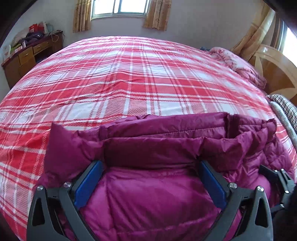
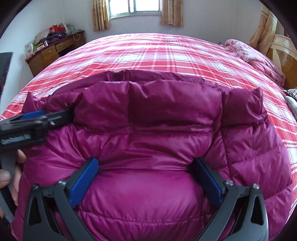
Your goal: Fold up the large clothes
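fold: partway, more left | both tongs – left tongs (image 1: 151, 165), right tongs (image 2: 146, 164) – spread wide, pressing puffer jacket (image 2: 148, 126) | bed (image 1: 130, 74) ahead

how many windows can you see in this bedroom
2. One window is on the far wall between two curtains. A second window is at the right edge by the headboard, mostly cut off. Others may be out of view.

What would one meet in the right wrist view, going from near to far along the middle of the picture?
Right gripper → magenta down jacket → red plaid bedspread → window.
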A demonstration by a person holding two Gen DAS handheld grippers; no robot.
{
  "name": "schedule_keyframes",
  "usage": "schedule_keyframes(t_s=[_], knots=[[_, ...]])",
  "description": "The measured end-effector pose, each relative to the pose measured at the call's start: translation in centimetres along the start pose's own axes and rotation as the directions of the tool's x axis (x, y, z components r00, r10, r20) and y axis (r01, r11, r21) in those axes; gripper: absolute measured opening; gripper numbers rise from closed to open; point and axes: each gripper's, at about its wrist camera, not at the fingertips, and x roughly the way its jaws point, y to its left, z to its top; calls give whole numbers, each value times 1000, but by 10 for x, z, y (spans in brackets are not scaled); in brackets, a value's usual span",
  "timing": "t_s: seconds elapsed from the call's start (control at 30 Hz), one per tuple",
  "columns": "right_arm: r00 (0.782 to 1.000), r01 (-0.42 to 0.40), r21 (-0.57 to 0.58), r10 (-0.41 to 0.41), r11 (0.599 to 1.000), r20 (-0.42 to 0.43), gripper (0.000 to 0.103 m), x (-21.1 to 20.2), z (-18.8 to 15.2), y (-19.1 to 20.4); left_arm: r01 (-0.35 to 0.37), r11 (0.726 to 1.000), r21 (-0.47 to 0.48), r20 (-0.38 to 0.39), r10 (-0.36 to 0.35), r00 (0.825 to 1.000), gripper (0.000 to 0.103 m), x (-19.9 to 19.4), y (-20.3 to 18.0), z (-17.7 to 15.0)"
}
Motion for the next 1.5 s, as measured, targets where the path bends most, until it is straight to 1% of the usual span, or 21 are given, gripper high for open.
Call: schedule_keyframes(t_s=[0.13, 0.23, 0.3, 0.43, 0.53, 0.63, 0.7, 0.77, 0.8, 0.83, 0.9, 0.93, 0.97, 1.0, 1.03, 1.13, 1.2, 1.3, 1.37, 1.47, 1.5], knots=[[1000, 5, -4, -5, 1000, 4, 103, 1, -1, 0, 39, 999, -30, 32, -38, 999, 102, -47, 16, -6], [1000, -6, -4, 6, 1000, -2, 103, 0, 1, -2, 0, 999, -41, 103, 4, 995, 102, -93, 38, -23], [1000, 1, -10, -1, 1000, -2, 103, -1, 2, 1, -33, 997, -65, 105, 40, 994, 102, -112, 52, -44], [1000, 9, -19, -9, 1000, 1, 103, -12, 2, 4, 14, 993, -114, 52, -8, 999, 102, -122, 71, -90], [999, 0, -13, 0, 1000, 32, 103, -37, -6, 6, 79, 980, -182, 23, -76, 997, 102, -118, 81, -119], [996, -3, -20, 4, 1000, 88, 103, -66, -20, 11, 140, 961, -239, 59, -129, 990, 102, -114, 84, -134], [996, 2, -44, 2, 999, 88, 103, -76, -31, 19, 176, 952, -250, 91, -158, 983, 102, -110, 82, -134], [997, 47, -85, -41, 995, 61, 103, -72, -40, 27, 184, 952, -246, 106, -162, 981, 101, -108, 78, -134], [997, 56, -95, -51, 994, 50, 103, -68, -44, 28, 202, 949, -243, 114, -179, 977, 98, -107, 75, -133], [997, 66, -100, -62, 993, 39, 103, -63, -47, 29, 227, 943, -243, 117, -203, 972, 85, -106, 73, -134], [998, 67, -97, -64, 993, 28, 103, -51, -50, 28, 246, 938, -243, 112, -224, 968, 67, -100, 71, -134], [997, 73, -106, -71, 992, 25, 103, -46, -50, 30, 248, 940, -235, 122, -224, 967, 60, -99, 70, -134], [997, 77, -108, -74, 991, 27, 103, -42, -49, 30, 256, 938, -235, 129, -231, 964, 56, -98, 70, -135], [997, 76, -105, -74, 992, 26, 103, -42, -48, 30, 276, 930, -243, 137, -249, 959, 48, -98, 71, -136], [997, 73, -103, -71, 992, 26, 103, -41, -49, 29, 307, 919, -249, 150, -276, 949, 35, -98, 72, -136], [997, 79, -102, -77, 992, 27, 103, -40, -49, 28, 347, 911, -222, 190, -308, 932, 20, -105, 66, -135], [996, 83, -93, -80, 992, 26, 103, -40, -50, 28, 370, 907, -202, 220, -326, 919, 16, -114, 62, -133], [996, 80, -81, -78, 993, 31, 103, -44, -54, 34, 427, 889, -167, 273, -374, 886, 13, -135, 59, -128], [997, 65, -84, -62, 994, 40, 103, -48, -58, 42, 447, 885, -128, 295, -397, 869, 13, -153, 53, -124], [999, 15, -99, -10, 995, 47, 103, -55, -64, 60, 467, 881, -77, 319, -422, 849, 12, -180, 41, -115], [999, -11, -111, 16, 994, 47, 103, -57, -65, 68, 461, 886, -50, 321, -423, 847, 12, -191, 35, -111]])
